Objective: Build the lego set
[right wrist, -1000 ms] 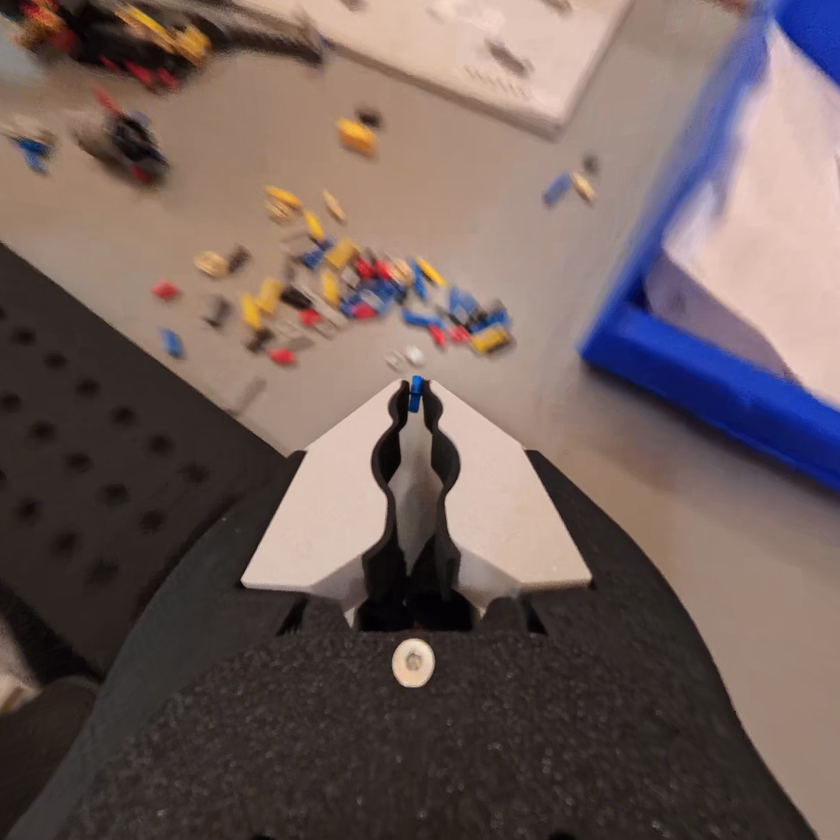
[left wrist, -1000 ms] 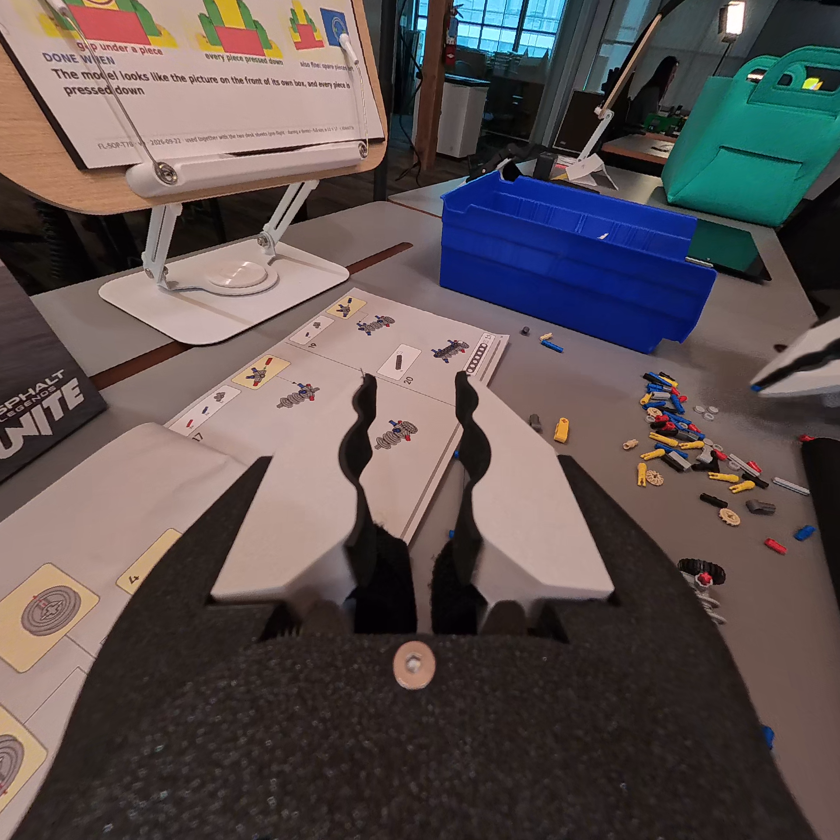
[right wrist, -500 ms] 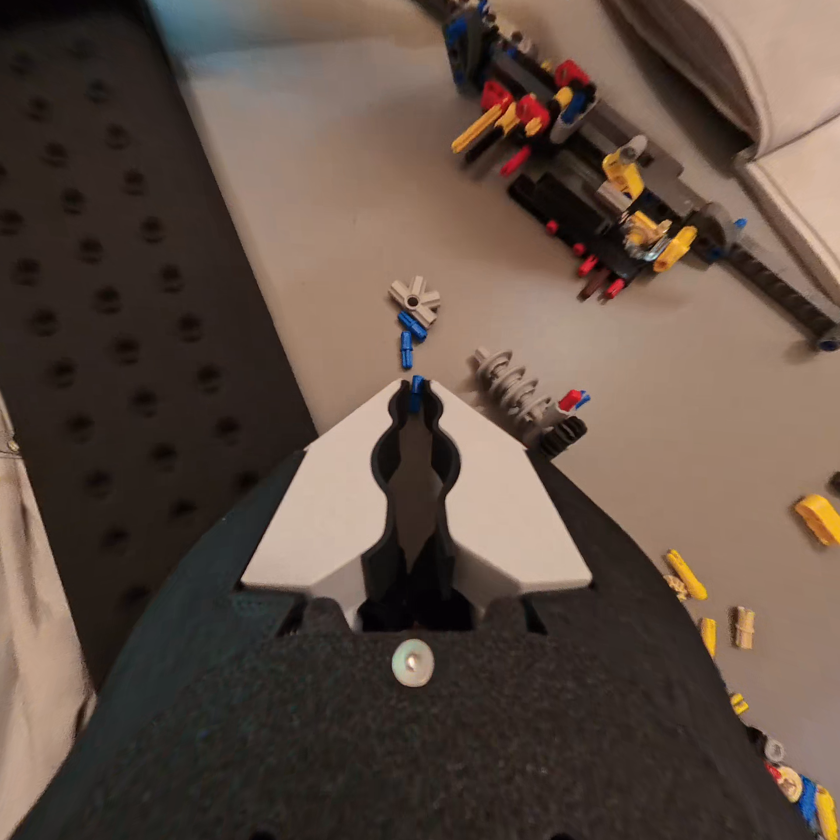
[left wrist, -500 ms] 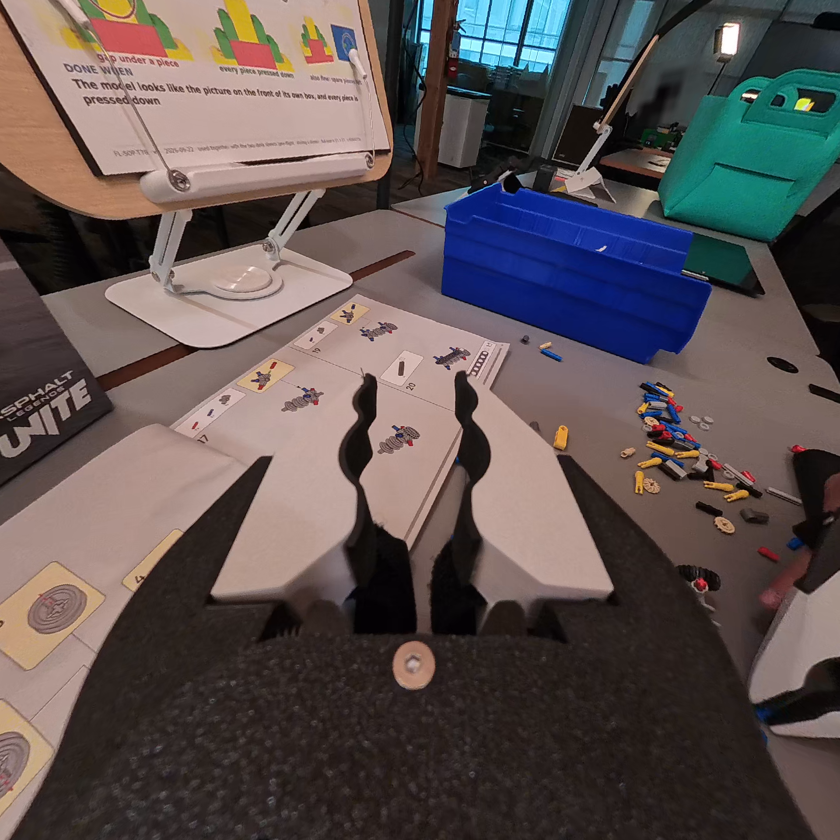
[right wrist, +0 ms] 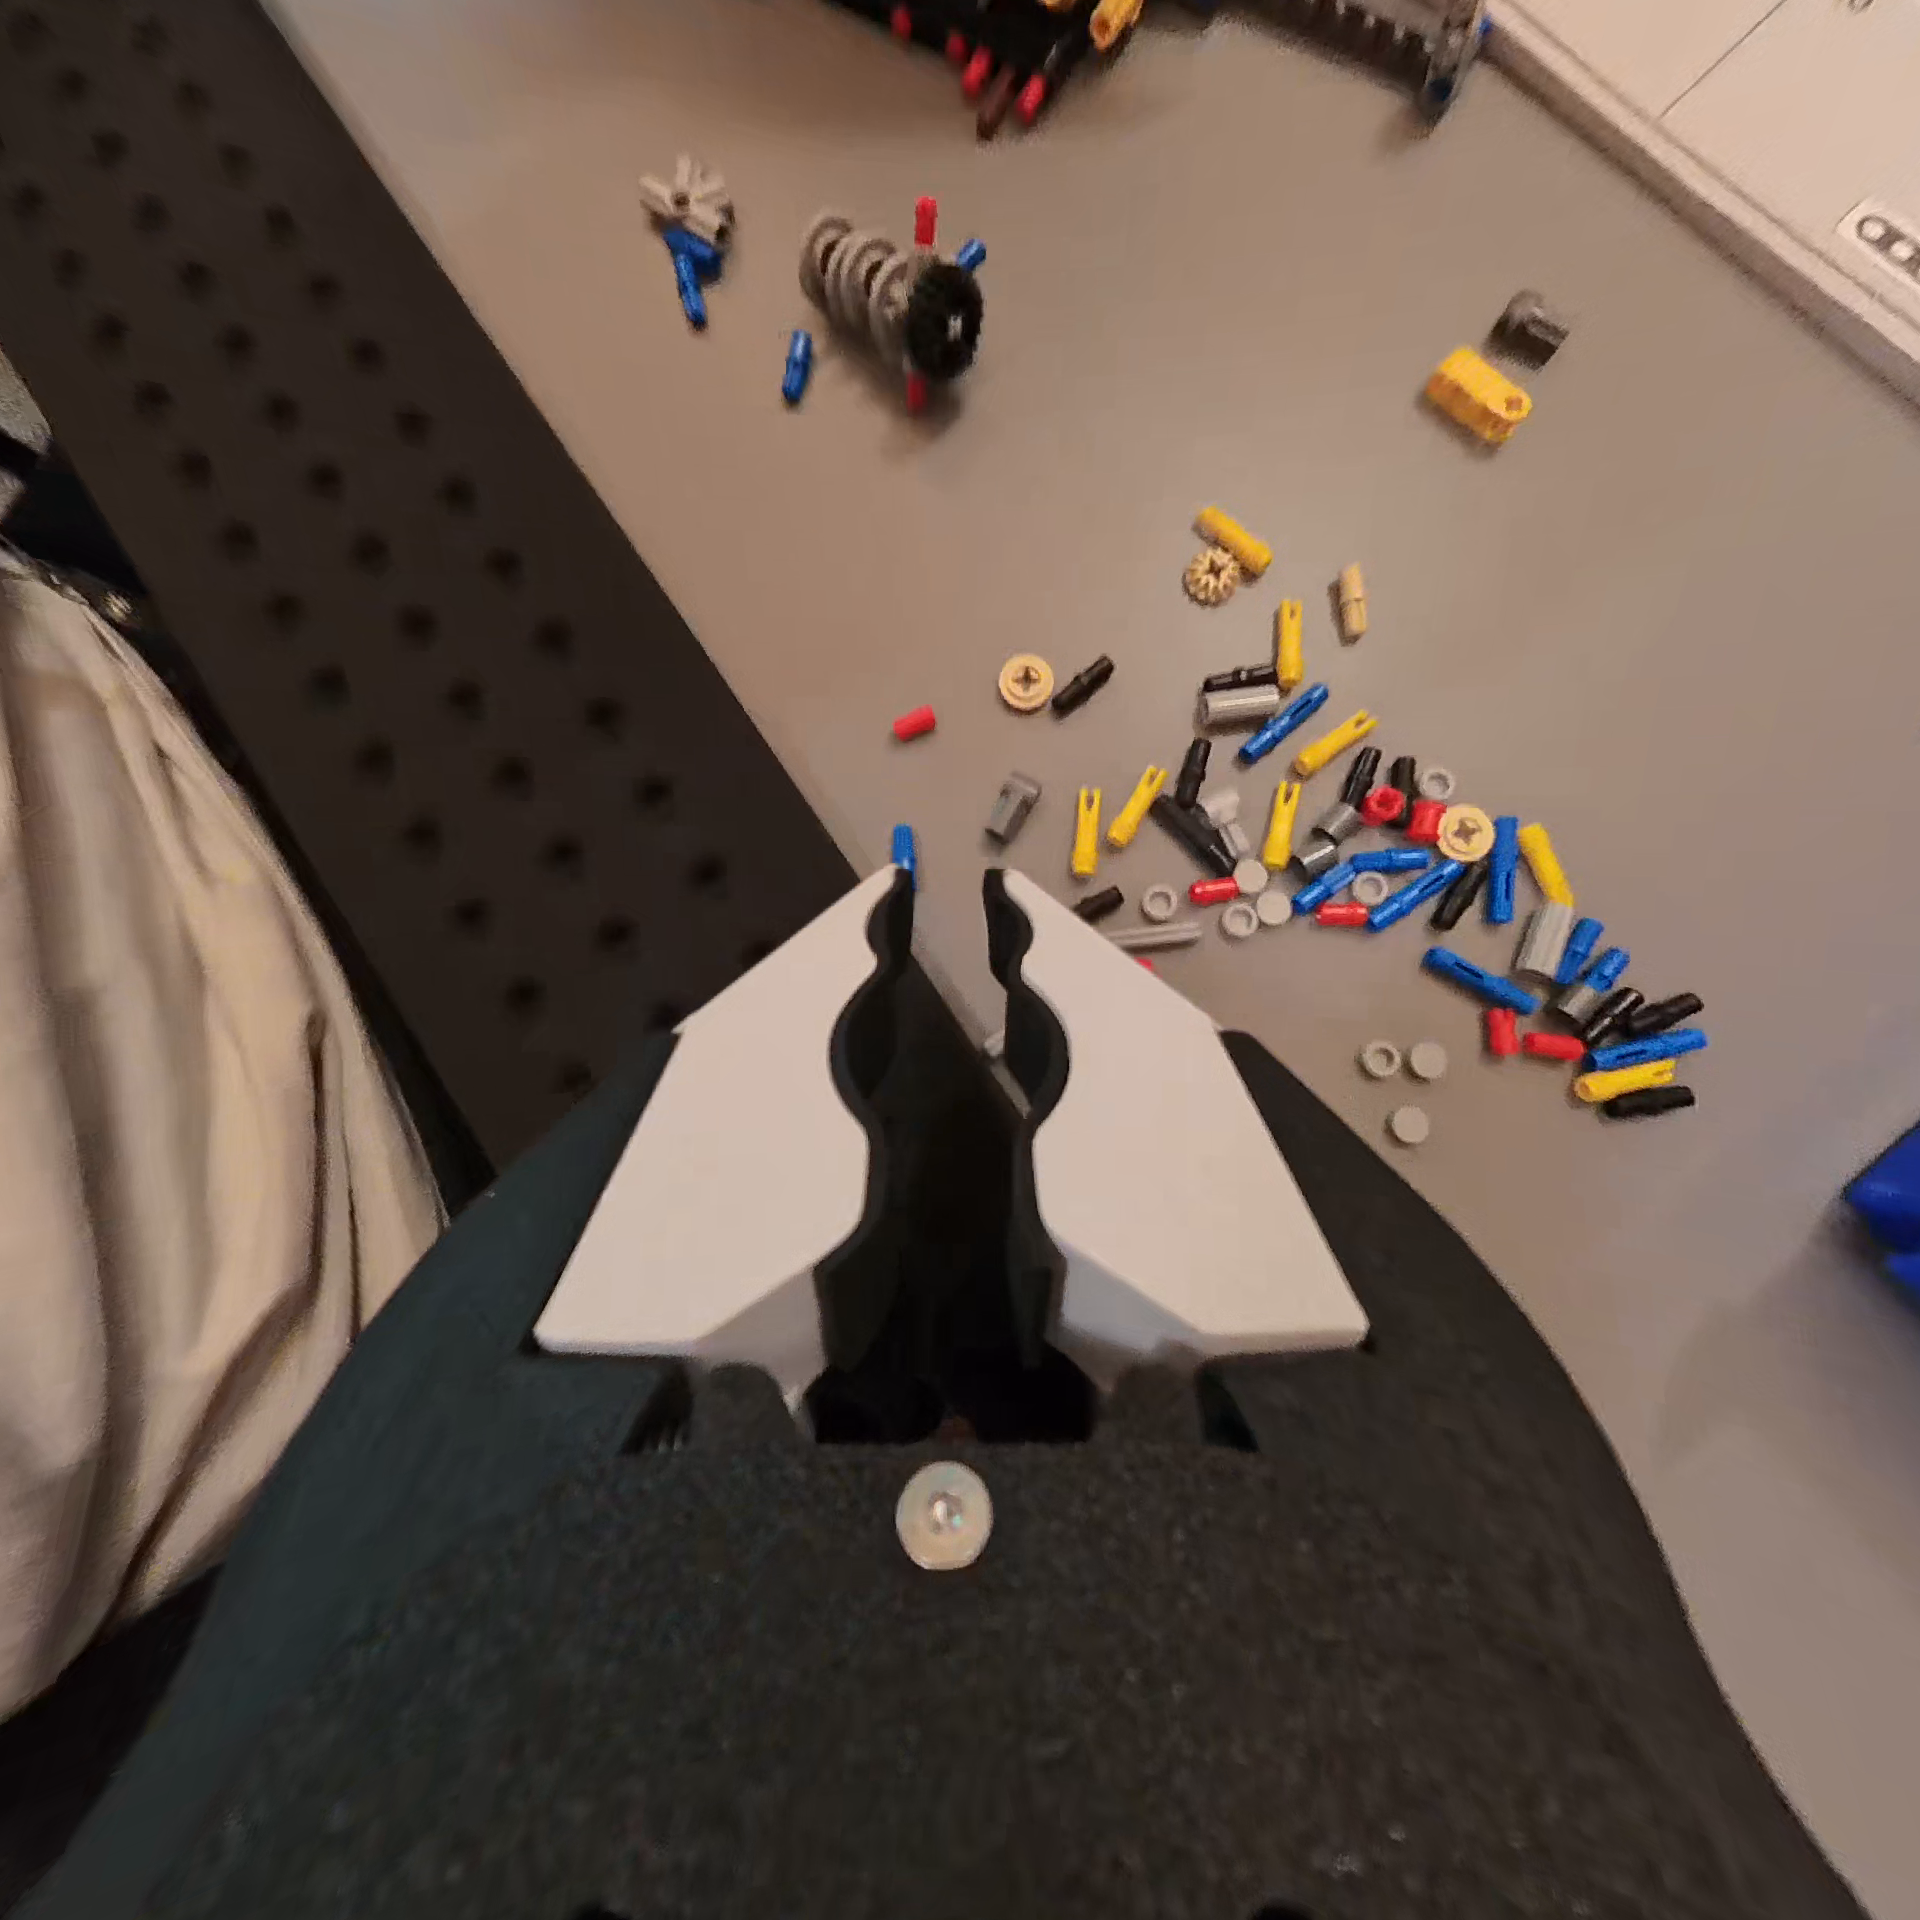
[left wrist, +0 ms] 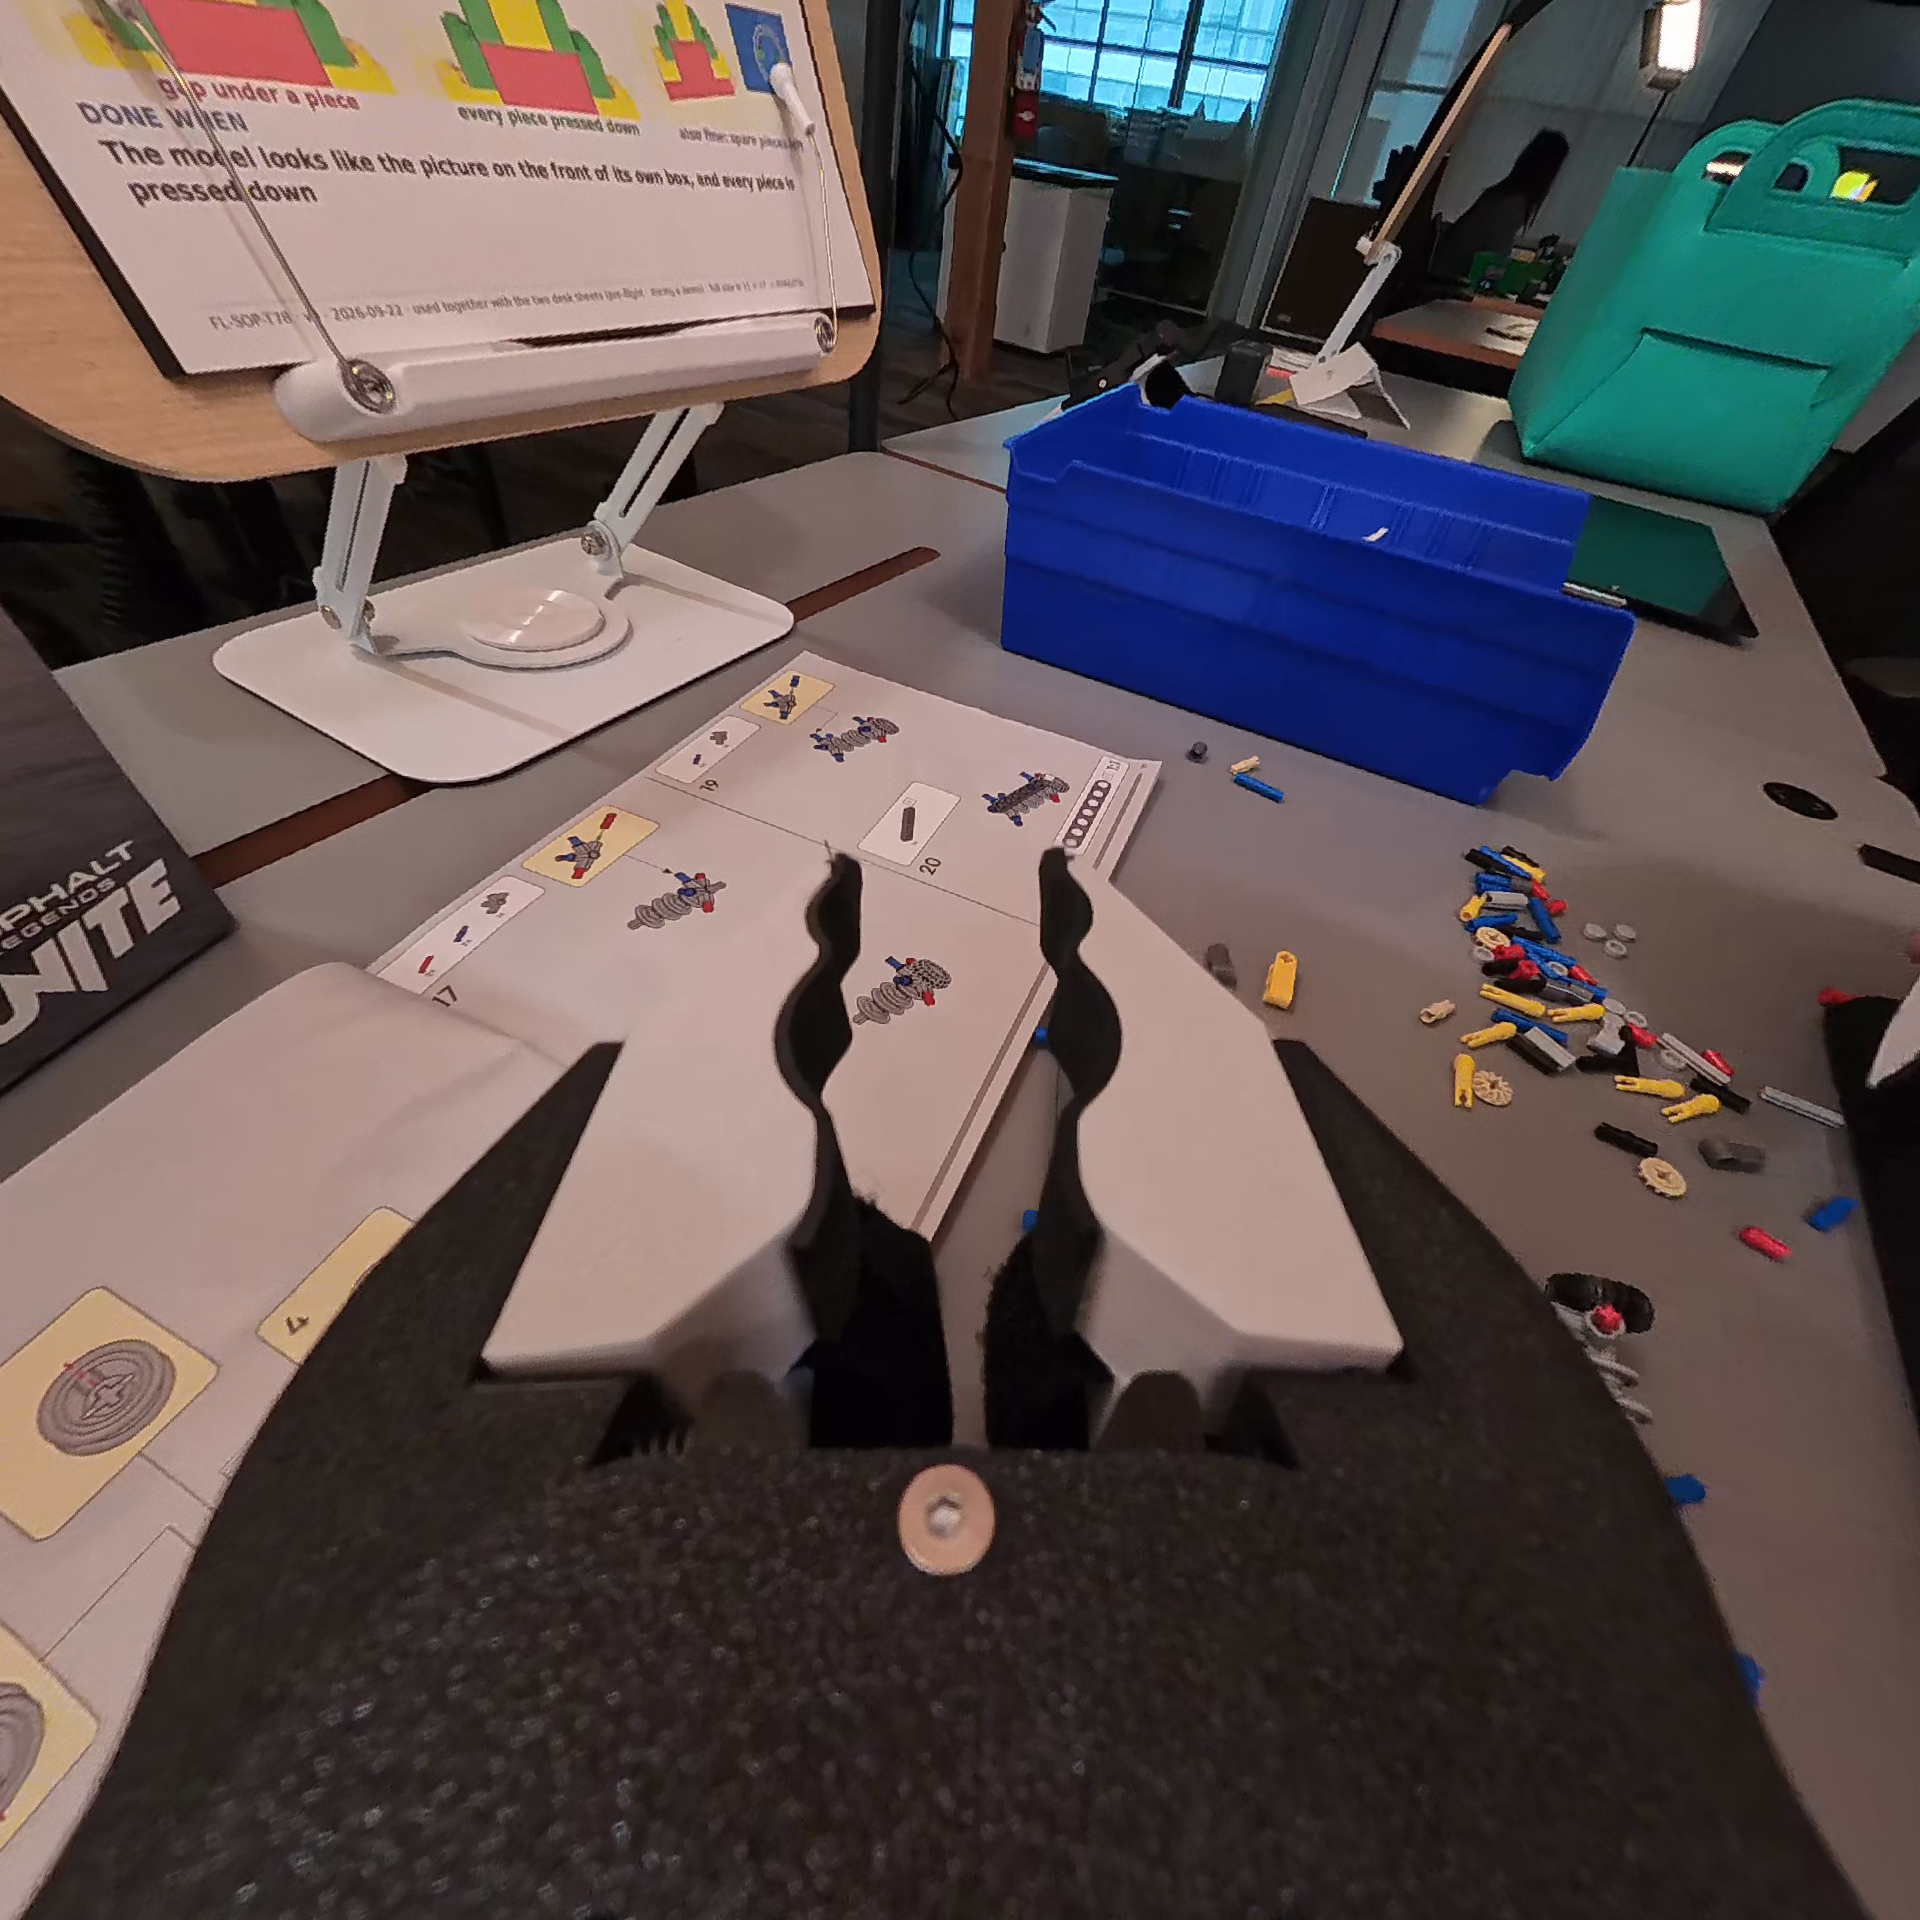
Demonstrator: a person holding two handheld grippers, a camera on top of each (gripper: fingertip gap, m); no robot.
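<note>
2 grippers over a grey table (right wrist: pixel 1091 499). Left gripper (left wrist: pixel 943 862): wide apart, empty, above the open booklet (left wrist: pixel 727 831) of numbered steps. Right gripper (right wrist: pixel 945 883): parted a little, clamping nothing; small blue pin (right wrist: pixel 902 847) at its left fingertip, contact unclear. Loose pieces (right wrist: pixel 1403 862) strewn just right of it, grey spring part (right wrist: pixel 883 281) farther off. Printed sheet (left wrist: pixel 468 208) on a stand, black box (left wrist: pixel 83 935) with white lettering at left, blue bin (left wrist: pixel 1299 603) behind the booklet.
</note>
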